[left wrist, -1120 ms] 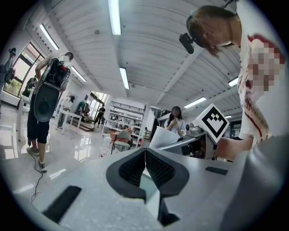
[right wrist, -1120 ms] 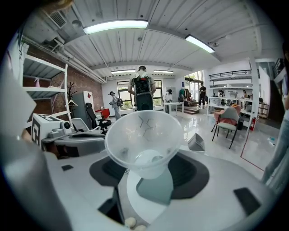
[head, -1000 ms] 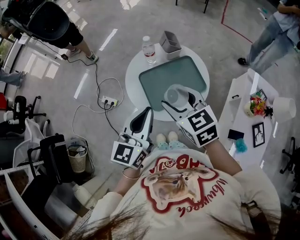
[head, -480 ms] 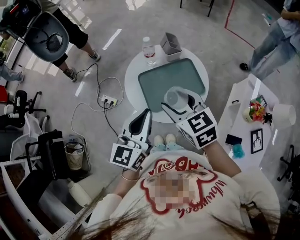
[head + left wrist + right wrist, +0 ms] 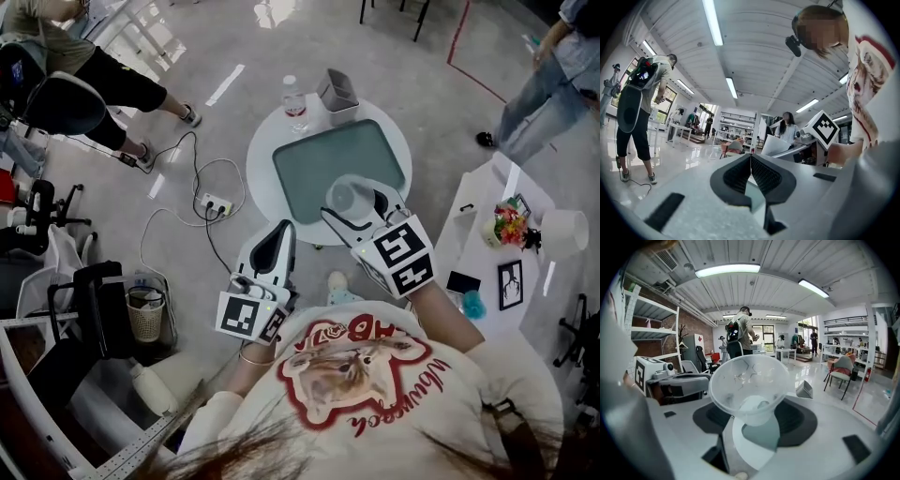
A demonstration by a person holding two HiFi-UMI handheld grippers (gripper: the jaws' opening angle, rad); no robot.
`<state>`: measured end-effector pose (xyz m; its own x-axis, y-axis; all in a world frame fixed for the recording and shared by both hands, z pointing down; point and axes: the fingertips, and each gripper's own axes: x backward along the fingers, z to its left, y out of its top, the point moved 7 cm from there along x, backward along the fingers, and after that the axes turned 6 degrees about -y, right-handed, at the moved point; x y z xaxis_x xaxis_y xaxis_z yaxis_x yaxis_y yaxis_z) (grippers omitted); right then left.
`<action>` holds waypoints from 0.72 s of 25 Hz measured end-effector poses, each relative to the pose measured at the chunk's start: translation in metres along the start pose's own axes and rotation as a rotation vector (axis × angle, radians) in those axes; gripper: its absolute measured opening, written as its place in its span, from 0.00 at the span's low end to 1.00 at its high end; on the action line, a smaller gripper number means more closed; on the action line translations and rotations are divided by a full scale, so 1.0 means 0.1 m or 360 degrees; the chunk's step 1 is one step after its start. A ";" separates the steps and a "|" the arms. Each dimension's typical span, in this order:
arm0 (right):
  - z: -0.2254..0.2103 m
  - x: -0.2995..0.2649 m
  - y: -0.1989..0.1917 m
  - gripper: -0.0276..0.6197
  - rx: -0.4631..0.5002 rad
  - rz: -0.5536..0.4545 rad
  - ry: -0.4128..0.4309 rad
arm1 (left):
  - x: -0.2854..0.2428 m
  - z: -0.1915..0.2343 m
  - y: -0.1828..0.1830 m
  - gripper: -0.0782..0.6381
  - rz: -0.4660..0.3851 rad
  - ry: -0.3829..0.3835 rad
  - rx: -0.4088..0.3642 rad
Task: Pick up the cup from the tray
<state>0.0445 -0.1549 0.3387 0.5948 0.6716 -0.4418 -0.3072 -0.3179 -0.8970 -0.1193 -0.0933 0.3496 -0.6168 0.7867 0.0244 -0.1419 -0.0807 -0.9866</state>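
The right gripper [image 5: 360, 205] clamps its fingers on the clear plastic cup [image 5: 345, 194] over the near edge of the grey-green rectangular tray [image 5: 314, 155] — on the round white surface [image 5: 262, 161]. The left gripper [image 5: 283, 229] has its fingers pressed together, empty.

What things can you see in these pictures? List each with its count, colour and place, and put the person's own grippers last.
round table: one, white, on the floor ahead of the person
tray: one, grey-green, on the round table
cup: one, clear plastic, between the right gripper's jaws, over the tray's near edge
water bottle: one, clear, at the table's far edge, beside the tray
box: one, grey, open-topped, right of the bottle
power strip: one, white, on the floor left of the table
flowers: one bunch, mixed colours, on the side table at right
left gripper: one, white, jaws together, empty
right gripper: one, white, jaws closed on the cup
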 end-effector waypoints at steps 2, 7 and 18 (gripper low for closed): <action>0.05 0.06 0.01 0.46 0.0009 -0.0005 -0.0004 | 0.05 -0.03 0.02 0.13 -0.0009 -0.0003 -0.0005; 0.24 0.23 -0.04 0.46 -0.0004 -0.0026 -0.0033 | 0.24 -0.16 0.07 0.13 -0.0026 -0.0030 -0.0038; 0.83 0.85 -0.24 0.46 -0.0005 -0.0101 -0.0089 | 0.85 -0.64 0.08 0.13 -0.0035 -0.0090 -0.0074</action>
<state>0.0408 -0.0351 0.3238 0.5707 0.7267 -0.3824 -0.2679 -0.2754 -0.9232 -0.1232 0.0120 0.3331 -0.6568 0.7522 0.0541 -0.1208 -0.0342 -0.9921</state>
